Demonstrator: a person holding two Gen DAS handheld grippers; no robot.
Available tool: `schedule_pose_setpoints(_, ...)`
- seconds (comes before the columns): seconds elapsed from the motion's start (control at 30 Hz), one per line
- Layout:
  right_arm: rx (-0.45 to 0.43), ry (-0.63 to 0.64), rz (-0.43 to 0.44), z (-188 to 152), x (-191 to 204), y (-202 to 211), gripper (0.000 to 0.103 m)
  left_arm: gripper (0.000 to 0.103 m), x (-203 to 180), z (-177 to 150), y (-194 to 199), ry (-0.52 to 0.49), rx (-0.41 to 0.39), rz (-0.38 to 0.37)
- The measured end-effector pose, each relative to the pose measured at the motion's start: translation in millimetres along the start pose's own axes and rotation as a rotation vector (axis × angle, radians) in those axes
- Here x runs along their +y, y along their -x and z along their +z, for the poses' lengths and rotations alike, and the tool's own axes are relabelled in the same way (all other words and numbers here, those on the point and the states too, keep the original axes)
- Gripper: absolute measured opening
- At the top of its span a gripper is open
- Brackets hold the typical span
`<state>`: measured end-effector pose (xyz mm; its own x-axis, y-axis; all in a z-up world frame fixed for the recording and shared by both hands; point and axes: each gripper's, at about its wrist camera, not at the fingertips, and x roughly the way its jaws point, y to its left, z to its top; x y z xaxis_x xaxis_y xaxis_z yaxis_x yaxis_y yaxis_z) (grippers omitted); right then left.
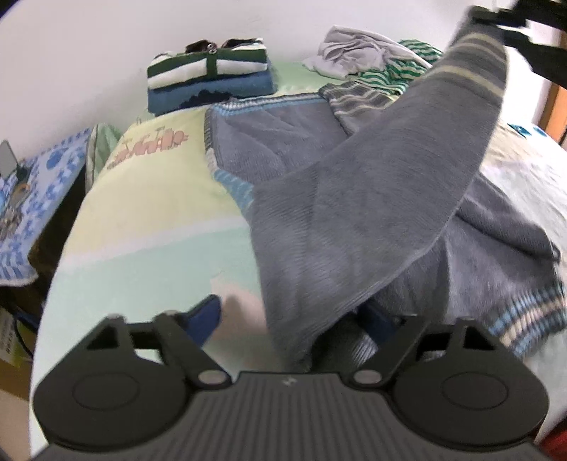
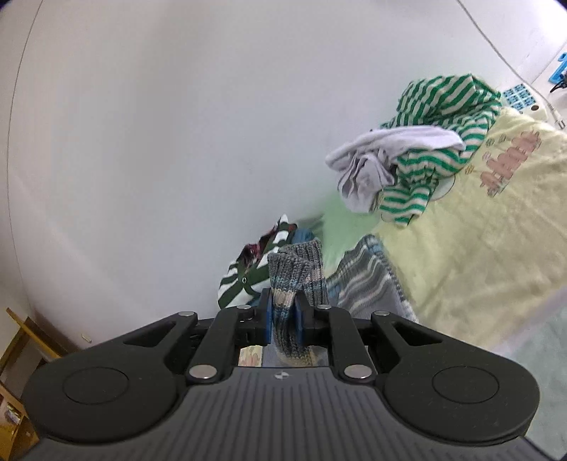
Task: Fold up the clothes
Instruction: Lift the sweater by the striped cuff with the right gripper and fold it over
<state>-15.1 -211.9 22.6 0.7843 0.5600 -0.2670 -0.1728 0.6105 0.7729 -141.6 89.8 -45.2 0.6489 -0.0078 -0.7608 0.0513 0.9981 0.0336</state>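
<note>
**Mid-fold: grey sweater sleeve lifted above a bed**

Seen from the left wrist camera, a grey knitted sweater [image 1: 269,156] with blue and cream striped trim lies spread across the middle of a pale yellow-green bedspread [image 1: 156,212]. One sleeve [image 1: 407,170] rises slantwise toward the upper right, where the right gripper [image 1: 496,17], blurred, holds its striped cuff. The left gripper [image 1: 294,315] has its blue pads apart, with sweater fabric draped between them; whether they press it cannot be told. At the bed's far edge, by the wall, sits a folded stack [image 1: 209,78]; to its right, an unfolded heap [image 1: 372,56].

From the right wrist camera, the right gripper [image 2: 283,319] is clamped on the striped cuff [image 2: 296,276]. Beyond, a green-striped garment [image 2: 443,117] and a pale grey one [image 2: 375,156] lie crumpled against the wall.
</note>
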Motion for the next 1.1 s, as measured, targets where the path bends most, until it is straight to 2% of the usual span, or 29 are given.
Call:
schedule_pose_setpoints(0.07, -0.014, -0.003, -0.006, 4.6, -3.0, 5.7, 0.014, 0.063, -2.3, 1.9, -0.5, 0.016, -0.005, 0.002)
schedule_pose_setpoints(0.2, -0.039, -0.020, -0.023, 11.6, -12.8, 17.1, 0.014, 0.038, -13.0, 3.3, 3.9, -0.026, -0.017, 0.042)
schedule_pose_setpoints(0.3, -0.041, -0.038, -0.046, 14.0, -22.4, 26.6, 0.013, 0.037, -18.3, 3.1, 9.8, -0.073, -0.034, 0.104)
schedule_pose_setpoints(0.43, -0.045, -0.068, -0.070, 15.5, -36.8, 43.2, 0.013, 0.024, -25.2, 2.5, 16.6, -0.142, -0.052, 0.174)
schedule_pose_setpoints(0.53, -0.035, -0.096, -0.082, 15.3, -47.2, 55.1, 0.013, 0.016, -27.4, 3.1, 19.1, -0.158, -0.053, 0.154)
schedule_pose_setpoints(0.83, -0.033, -0.122, -0.114, 13.9, -69.9, 88.8, 0.013, 0.014, -48.7, -2.3, 24.7, -0.243, -0.062, 0.164)
schedule_pose_setpoints(1.1, -0.054, -0.171, -0.162, 12.1, -95.9, 104.8, 0.012, 0.015, -59.8, -5.4, 22.8, -0.275, -0.050, 0.169)
